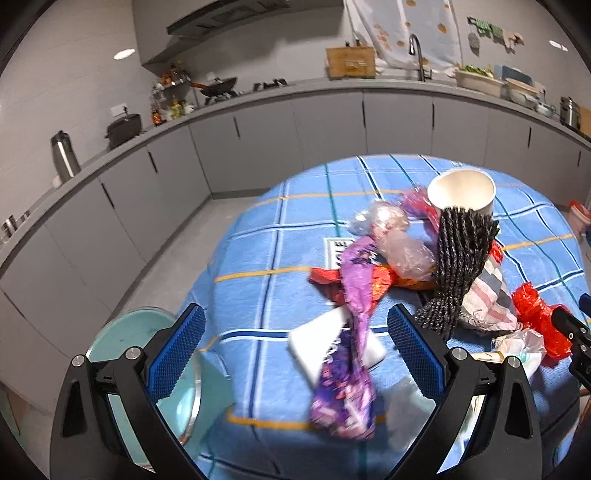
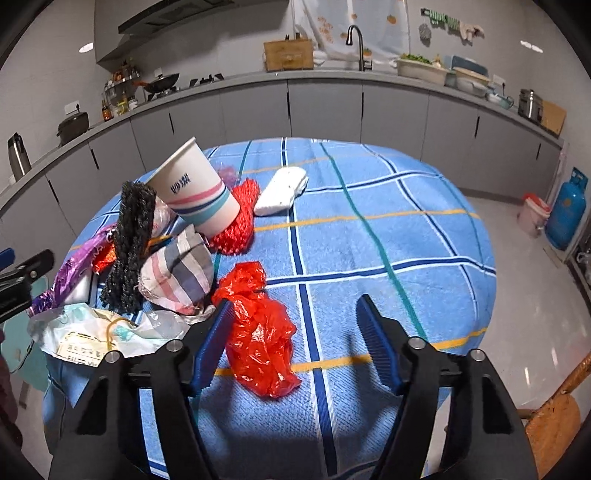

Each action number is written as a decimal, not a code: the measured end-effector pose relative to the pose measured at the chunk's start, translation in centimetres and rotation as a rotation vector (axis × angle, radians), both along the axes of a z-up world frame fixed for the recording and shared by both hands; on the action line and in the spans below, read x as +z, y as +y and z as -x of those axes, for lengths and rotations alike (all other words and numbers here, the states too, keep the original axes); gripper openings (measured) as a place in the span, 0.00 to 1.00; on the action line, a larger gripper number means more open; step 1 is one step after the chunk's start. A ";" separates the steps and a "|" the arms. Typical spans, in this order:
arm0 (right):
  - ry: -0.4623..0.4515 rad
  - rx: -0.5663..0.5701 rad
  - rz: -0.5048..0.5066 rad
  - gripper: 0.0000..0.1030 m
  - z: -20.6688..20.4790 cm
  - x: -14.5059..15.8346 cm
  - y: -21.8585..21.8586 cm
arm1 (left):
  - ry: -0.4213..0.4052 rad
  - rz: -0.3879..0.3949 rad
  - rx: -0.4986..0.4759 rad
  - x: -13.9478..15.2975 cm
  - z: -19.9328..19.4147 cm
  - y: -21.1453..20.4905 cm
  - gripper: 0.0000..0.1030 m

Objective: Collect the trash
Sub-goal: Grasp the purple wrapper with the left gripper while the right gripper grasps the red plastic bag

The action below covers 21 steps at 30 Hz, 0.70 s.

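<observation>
Right claw (image 2: 291, 341), jaws apart, hangs over the counter's (image 2: 369, 258) near edge; a red bag (image 2: 258, 332) lies between them, against the left pad, not pinched. Left claw (image 1: 295, 350), released, frames a purple wrapper (image 1: 351, 350) draped over that edge. Beyond lies heaped trash: paper cup (image 2: 195, 188), black yarn (image 2: 131, 236), striped cloth (image 2: 181, 273), red netting (image 2: 240, 221).

A home kitchen: grey counter (image 2: 325, 75) with faucet (image 2: 355, 44), wok (image 2: 162, 83) (stove beneath), range hood (image 2: 184, 16).
</observation>
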State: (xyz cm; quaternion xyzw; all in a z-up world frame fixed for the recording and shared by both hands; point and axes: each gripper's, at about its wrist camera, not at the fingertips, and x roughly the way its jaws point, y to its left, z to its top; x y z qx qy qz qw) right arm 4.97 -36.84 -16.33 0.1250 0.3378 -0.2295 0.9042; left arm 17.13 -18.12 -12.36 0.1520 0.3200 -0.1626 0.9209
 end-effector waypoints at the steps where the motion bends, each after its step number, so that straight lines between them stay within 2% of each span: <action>1: 0.002 0.003 -0.005 0.61 -0.1 -0.2 -0.1 | 0.012 -0.007 -0.009 -0.4 -0.3 -0.4 0.92; 5: 0.004 0.009 -0.015 0.58 -0.4 -0.7 -0.5 | 0.054 -0.017 -0.031 -1.4 -1.3 -1.1 0.76; 7: 0.003 0.014 -0.014 0.55 -0.4 -0.7 -0.6 | 0.063 -0.017 -0.039 -1.7 -1.4 -1.3 0.73; 12: 0.004 0.028 -0.014 0.52 -0.8 -1.0 -0.6 | 0.086 -0.022 -0.079 -2.4 -1.5 -1.9 0.52; 14: 0.006 0.036 -0.016 0.46 -0.9 -1.1 -0.5 | 0.097 -0.028 -0.101 -2.7 -1.3 -2.2 0.36; 15: 0.005 0.039 -0.017 0.43 -0.9 -1.1 -0.5 | 0.098 -0.027 -0.111 -2.7 -1.2 -2.3 0.31; 16: 0.002 0.041 -0.017 0.37 -0.9 -1.1 -0.5 | 0.101 -0.025 -0.121 -2.7 -1.1 -2.4 0.21; 17: 0.000 0.045 -0.016 0.30 -0.9 -1.0 -0.4 | 0.102 -0.024 -0.128 -2.7 -1.0 -2.4 0.17; 21: -0.007 0.055 -0.006 0.17 -0.9 -0.5 -0.1 | 0.079 -0.009 -0.151 -1.9 -0.4 -2.3 0.14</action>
